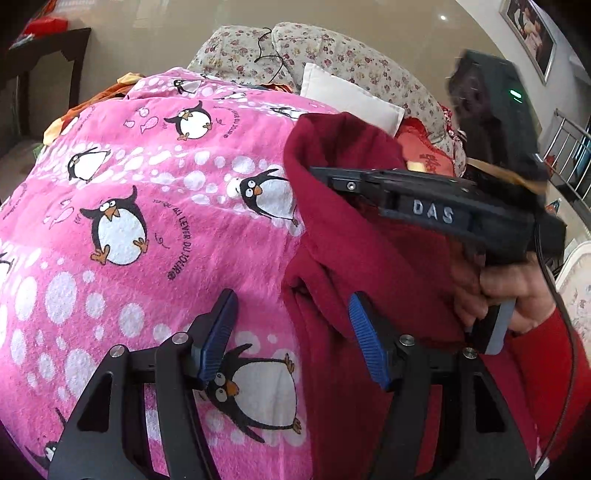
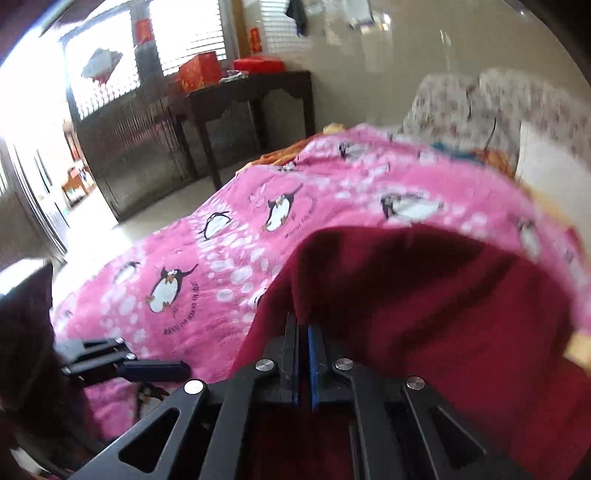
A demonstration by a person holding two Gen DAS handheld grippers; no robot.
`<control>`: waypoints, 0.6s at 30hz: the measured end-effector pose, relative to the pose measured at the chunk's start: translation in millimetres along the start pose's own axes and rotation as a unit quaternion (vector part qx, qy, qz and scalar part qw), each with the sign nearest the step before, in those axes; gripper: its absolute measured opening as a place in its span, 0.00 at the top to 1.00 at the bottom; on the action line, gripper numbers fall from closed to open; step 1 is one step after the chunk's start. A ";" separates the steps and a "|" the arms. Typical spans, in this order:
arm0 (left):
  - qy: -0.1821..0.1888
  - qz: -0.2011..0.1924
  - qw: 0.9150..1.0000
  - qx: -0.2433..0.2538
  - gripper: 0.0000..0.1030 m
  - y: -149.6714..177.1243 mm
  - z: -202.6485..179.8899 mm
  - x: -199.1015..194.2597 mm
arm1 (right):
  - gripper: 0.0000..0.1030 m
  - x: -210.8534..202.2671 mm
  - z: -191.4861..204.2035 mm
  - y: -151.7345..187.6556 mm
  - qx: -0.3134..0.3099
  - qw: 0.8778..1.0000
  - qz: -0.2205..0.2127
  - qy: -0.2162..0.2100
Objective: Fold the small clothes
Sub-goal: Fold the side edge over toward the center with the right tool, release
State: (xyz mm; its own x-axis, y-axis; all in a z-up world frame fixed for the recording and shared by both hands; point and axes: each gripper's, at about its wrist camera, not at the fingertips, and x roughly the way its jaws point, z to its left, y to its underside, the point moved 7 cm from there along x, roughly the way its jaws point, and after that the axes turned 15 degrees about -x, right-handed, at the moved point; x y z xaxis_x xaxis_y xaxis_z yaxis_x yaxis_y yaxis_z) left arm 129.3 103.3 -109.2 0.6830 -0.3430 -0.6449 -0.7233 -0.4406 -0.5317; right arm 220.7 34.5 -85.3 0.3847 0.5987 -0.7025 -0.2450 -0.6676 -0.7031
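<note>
Upward, red garment [image 2: 424, 295] in right gripper [image 2: 303, 332].

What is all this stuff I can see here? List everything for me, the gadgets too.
red garment: one, dark red, on the blanket, edge lifted.
penguin blanket: one, pink with white dots, covering the surface.
floral cushions: two, cream with red flowers, behind the blanket.
white pillow: one, against the cushions.
orange cloth: one, at the blanket's far edge.
dark table: one, by the window, red boxes on top.
framed picture: one, on the wall.
left gripper: open, above the blanket.
right gripper: shut on the garment's edge.
</note>
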 end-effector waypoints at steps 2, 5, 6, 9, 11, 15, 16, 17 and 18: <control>0.006 -0.002 1.000 -0.005 0.39 -0.8 0.6 -2.6 | 0.97 -15.4 -2.3 -7.5 -0.009 1.000 -0.013 0.023; 0.008 -0.015 1.000 -0.006 0.39 -2.1 0.6 -8.9 | 0.97 -45.3 -17.9 -22.4 -0.010 0.997 -0.042 0.062; 0.006 -0.022 1.000 -0.002 0.39 -2.9 0.0 -10.6 | 0.97 -50.5 -22.2 -26.3 -0.020 0.995 -0.042 0.083; -0.002 -0.020 1.000 0.007 0.38 -1.5 -1.6 -7.0 | 0.97 -46.6 -35.3 -35.2 -0.047 0.988 -0.014 0.150; -0.007 -0.018 1.000 0.013 0.38 -0.2 -1.8 -4.6 | 0.97 -26.5 -39.4 -35.7 -0.055 0.985 0.009 0.165; -0.003 -0.016 1.000 0.012 0.38 0.2 -0.8 -4.3 | 0.97 21.3 -32.8 -25.0 -0.058 0.987 0.038 0.147; -0.001 -0.015 1.000 0.010 0.38 0.3 -0.2 -4.4 | 0.94 21.0 -31.5 -25.0 -0.063 0.985 0.035 0.155; 0.001 -0.014 1.000 0.009 0.38 -0.1 0.2 -4.5 | 0.89 17.1 -30.0 -25.2 -0.063 0.985 0.035 0.155; 0.002 -0.014 1.000 0.009 0.38 -0.2 0.3 -4.7 | 0.82 6.8 -29.0 -25.6 -0.058 0.987 0.035 0.145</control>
State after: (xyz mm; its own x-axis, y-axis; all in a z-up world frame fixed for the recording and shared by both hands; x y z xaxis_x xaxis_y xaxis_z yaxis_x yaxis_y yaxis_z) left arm 126.1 105.2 -106.3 0.7031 -0.3351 -0.6272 -0.7059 -0.4354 -0.5587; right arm 255.4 42.8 -68.9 0.6130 0.4092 -0.6759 -0.1825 -0.7590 -0.6250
